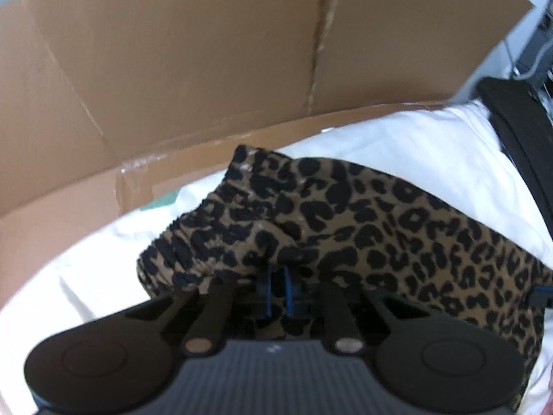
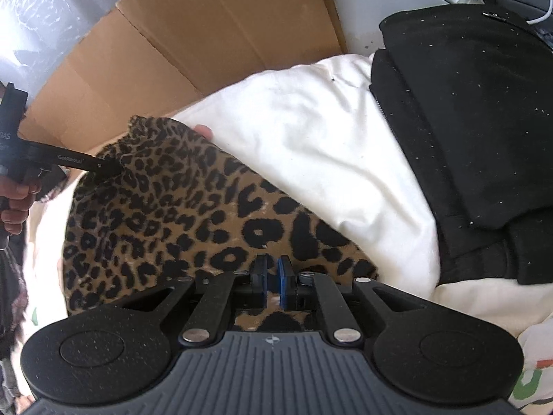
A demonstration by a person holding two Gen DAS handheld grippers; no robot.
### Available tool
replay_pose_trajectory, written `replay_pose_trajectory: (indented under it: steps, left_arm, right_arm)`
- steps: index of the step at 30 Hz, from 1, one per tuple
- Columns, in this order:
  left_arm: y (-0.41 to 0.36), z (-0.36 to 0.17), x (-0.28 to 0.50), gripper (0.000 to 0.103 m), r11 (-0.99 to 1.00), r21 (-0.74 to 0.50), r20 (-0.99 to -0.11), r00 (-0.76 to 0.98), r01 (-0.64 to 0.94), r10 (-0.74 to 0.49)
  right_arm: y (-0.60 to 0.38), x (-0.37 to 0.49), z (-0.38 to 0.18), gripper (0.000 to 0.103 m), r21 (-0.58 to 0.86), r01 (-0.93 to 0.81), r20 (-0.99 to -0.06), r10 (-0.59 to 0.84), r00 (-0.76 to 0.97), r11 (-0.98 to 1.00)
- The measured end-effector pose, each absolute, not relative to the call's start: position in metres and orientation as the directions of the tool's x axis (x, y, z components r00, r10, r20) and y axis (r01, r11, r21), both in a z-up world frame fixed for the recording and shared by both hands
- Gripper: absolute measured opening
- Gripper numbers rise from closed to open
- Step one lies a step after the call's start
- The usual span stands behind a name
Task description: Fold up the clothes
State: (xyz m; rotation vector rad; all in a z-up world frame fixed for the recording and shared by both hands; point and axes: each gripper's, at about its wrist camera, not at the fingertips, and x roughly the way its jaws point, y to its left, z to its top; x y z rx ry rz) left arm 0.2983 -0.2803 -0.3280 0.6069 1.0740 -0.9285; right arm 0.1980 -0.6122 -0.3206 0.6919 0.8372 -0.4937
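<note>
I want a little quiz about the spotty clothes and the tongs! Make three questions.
1. True or false: both tongs pinch the leopard-print garment.
2. What lies right under it? A) white fabric B) bare wood C) a green towel
3. Fill in: the black clothing sits on the ____ side in the right wrist view.

Key: 1 true: left tongs and right tongs are both closed on it. 2 A, the white fabric. 3 right.

Garment on bedding, cardboard behind, folded clothes right.
</note>
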Motion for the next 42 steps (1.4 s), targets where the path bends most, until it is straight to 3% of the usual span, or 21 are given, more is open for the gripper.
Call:
replay_pose_trajectory:
  steps: [7, 19, 25, 28, 42]
  left_arm:
    - [-0.281, -0.341, 0.290, 0.008, 0.471, 0.020, -0.911, 0.210, 0.882, -0.354]
    - [-0.230, -0.294, 0.284, 0.008, 0.463, -0.035, -0.897, 0.177, 0.886, -0.406]
    - [-0.227, -0.328, 0.280, 0.009, 0.451, 0.032, -0.922, 0.200, 0.892, -0.331]
    - [-0.228, -0.345, 0.281, 0.008, 0.452, 0.045, -0.922, 0.211, 0.891, -0.324]
    - [-0.207, -0.314, 0.265, 0.009, 0.476, -0.040, -0.899, 0.177, 0.879, -0.402]
  right_arm:
    - [-0.621, 0.188, -0.328, 0.009, 0.313, 0.679, -0.820, -0.171, 0.545, 0.664]
    - [-0.614, 0.187, -0.310, 0.009, 0.331, 0.668, -0.808, -0.165, 0.565, 0.667]
    - [-0.596, 0.194, -0.310, 0.009, 0.349, 0.622, -0.808, -0.110, 0.578, 0.701]
    - [-0.587, 0.198, -0.316, 0.017, 0.307, 0.612, -0.832, -0.107, 0.545, 0.729]
    - [-0.599, 0.174, -0.320, 0.018, 0.240, 0.686, -0.852, -0.189, 0.488, 0.687]
